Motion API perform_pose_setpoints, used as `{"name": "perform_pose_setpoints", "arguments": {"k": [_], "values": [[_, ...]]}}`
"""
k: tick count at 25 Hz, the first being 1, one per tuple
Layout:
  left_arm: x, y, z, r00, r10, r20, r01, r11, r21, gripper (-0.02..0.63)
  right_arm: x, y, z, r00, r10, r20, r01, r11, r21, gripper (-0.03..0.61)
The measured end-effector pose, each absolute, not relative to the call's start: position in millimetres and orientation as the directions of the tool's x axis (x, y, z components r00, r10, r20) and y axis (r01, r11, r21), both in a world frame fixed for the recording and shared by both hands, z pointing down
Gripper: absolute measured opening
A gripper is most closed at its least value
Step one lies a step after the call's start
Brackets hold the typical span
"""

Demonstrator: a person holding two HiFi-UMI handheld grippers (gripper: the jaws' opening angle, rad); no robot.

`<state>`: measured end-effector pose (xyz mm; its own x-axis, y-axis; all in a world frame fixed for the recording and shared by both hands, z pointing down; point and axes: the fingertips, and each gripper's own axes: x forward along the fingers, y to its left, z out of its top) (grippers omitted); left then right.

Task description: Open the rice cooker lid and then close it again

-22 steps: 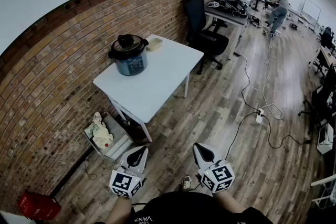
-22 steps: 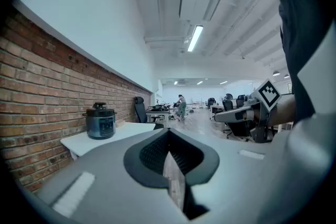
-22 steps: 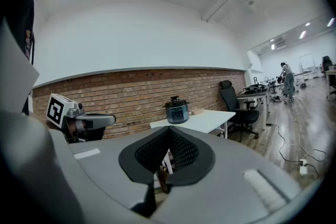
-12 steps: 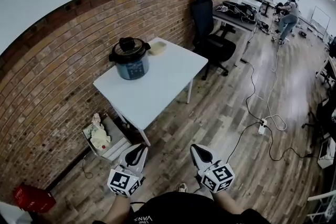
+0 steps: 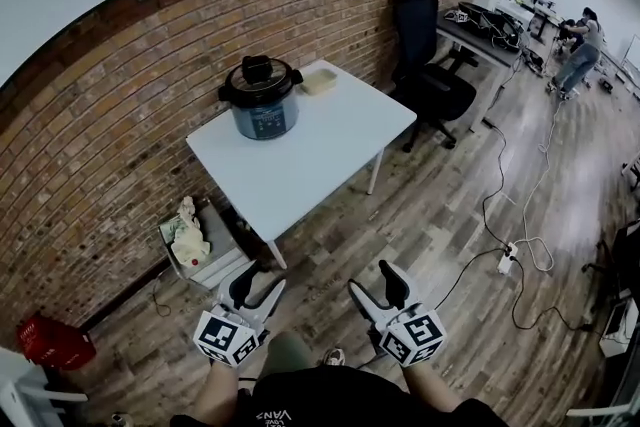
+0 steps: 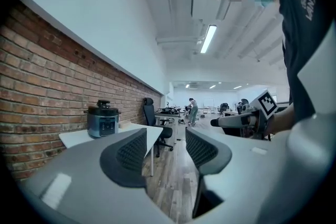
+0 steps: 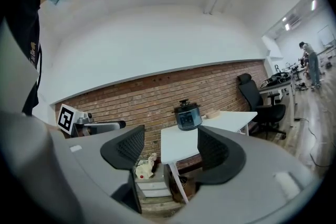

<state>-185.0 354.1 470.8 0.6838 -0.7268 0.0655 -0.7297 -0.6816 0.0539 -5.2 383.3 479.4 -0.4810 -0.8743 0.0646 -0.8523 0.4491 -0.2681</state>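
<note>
The rice cooker (image 5: 261,99) is dark blue with a black lid (image 5: 260,75) that sits shut. It stands at the far left corner of a white table (image 5: 310,150) by the brick wall. I also see the cooker in the left gripper view (image 6: 102,119) and the right gripper view (image 7: 187,115). My left gripper (image 5: 255,284) and right gripper (image 5: 373,282) hang low near my body, over the wooden floor, well short of the table. Both are open with nothing between the jaws (image 6: 165,137) (image 7: 170,137).
A small beige dish (image 5: 320,80) lies on the table beside the cooker. A black office chair (image 5: 428,45) stands to the table's right. Under the table's left end is a box with cloth (image 5: 195,250). Cables and a power strip (image 5: 508,257) lie on the floor at right.
The head view has swung, so table, cooker and chair sit further right and a little nearer. Both grippers stay low in front of me; the left one's jaws now show apart.
</note>
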Motion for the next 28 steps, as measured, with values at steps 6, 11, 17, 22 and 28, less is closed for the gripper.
{"name": "perform_pose_setpoints", "arguments": {"k": [6, 11, 17, 22, 28], "values": [[-188, 326, 478, 0.669, -0.739, 0.083, -0.743, -0.666, 0.067, 0.232, -6, 361, 491, -0.503, -0.86, 0.082, -0.839, 0.463, -0.287, 0.314], [-183, 287, 480, 0.682, -0.727, 0.084, -0.731, -0.68, 0.057, 0.232, -3, 330, 493, -0.496, -0.863, 0.091, -0.843, 0.455, -0.286, 0.314], [-183, 224, 480, 0.691, -0.719, 0.073, -0.723, -0.687, 0.069, 0.232, -2, 274, 493, -0.482, -0.87, 0.108, -0.856, 0.44, -0.272, 0.314], [-194, 162, 472, 0.694, -0.719, 0.04, -0.72, -0.691, 0.057, 0.232, -9, 212, 480, -0.472, -0.876, 0.095, -0.866, 0.441, -0.234, 0.314], [-213, 99, 464, 0.686, -0.727, 0.03, -0.727, -0.684, 0.058, 0.232, -22, 145, 472, -0.465, -0.882, 0.078, -0.868, 0.437, -0.233, 0.314]]}}
